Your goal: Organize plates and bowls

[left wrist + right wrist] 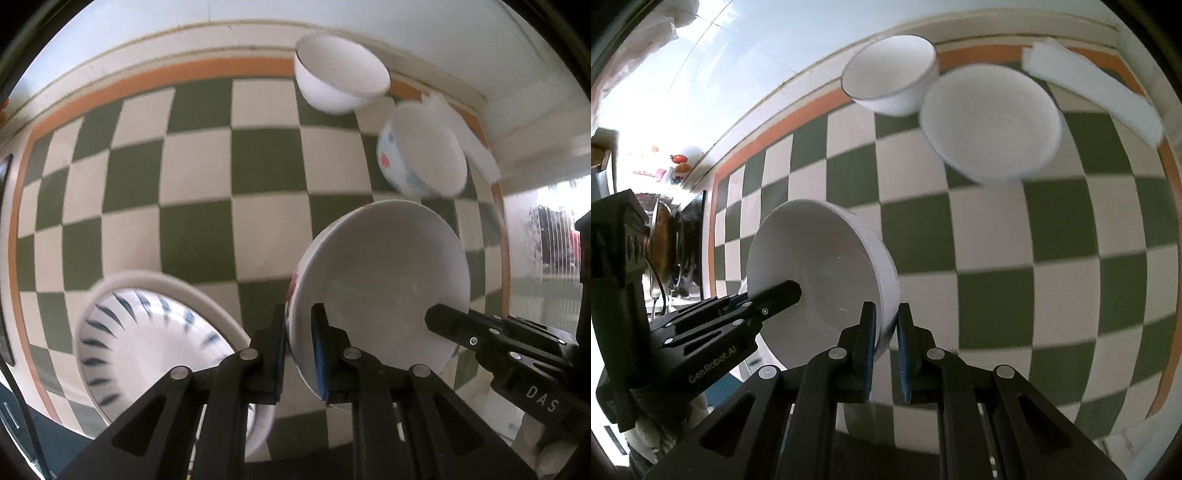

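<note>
Checkered cloth; both tools pinch one bowl.

Between my two sets of fingers hangs one bowl above the table, a second bowl left, two more bowls far behind.

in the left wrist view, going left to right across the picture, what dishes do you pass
striped bowl → bowl held in the left gripper, red pattern outside → plain white bowl at the far edge → flowered bowl
</note>
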Motion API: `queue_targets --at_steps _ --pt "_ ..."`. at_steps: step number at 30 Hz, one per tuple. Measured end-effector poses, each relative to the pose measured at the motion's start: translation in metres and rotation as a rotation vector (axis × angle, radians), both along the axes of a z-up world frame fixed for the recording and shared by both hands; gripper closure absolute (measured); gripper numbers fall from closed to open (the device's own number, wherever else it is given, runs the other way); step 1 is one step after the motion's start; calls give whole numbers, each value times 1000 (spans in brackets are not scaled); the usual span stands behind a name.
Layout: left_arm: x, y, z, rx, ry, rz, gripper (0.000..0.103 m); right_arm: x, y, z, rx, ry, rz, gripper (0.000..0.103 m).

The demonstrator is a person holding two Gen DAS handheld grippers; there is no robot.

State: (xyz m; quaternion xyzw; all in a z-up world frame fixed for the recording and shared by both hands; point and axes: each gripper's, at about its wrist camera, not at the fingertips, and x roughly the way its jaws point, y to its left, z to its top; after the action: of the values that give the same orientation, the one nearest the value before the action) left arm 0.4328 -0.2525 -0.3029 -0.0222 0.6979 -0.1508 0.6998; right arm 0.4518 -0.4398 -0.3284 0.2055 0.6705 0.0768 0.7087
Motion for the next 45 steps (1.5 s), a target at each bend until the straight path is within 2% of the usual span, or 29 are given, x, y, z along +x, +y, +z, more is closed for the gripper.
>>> queue_targets --at_steps 7,17,30,32,35,38,41,43,44,45 --pt "-19 -20 -32 33 51 -57 92 -42 -15 -22 -10 49 -23 90" --pt "-27 -44 -69 89 103 -96 92 -59 -25 -66 -21 104 -31 90" --pt "-21 -63 -75 102 85 -129 87 -55 -20 -68 -38 92 -7 90" --pt "-22 -63 -73 96 93 -127 87 -55 -19 -68 -45 94 16 89" --pt "-19 -55 -66 75 105 -115 87 -54 -24 -70 1 113 1 87" --pt "-15 -47 -43 53 101 -96 86 -54 -34 -65 25 120 -15 86" --pt "-7 -44 -14 43 47 -66 86 -53 -48 -48 71 96 -52 82" --pt "5 -47 5 31 3 -57 85 -48 -58 -30 70 58 -76 67" --pt "16 -52 12 24 -16 -57 81 -40 -72 -13 72 10 -111 64" --pt "22 -55 17 17 -28 -56 81 -40 -72 -13 72 10 -111 62"
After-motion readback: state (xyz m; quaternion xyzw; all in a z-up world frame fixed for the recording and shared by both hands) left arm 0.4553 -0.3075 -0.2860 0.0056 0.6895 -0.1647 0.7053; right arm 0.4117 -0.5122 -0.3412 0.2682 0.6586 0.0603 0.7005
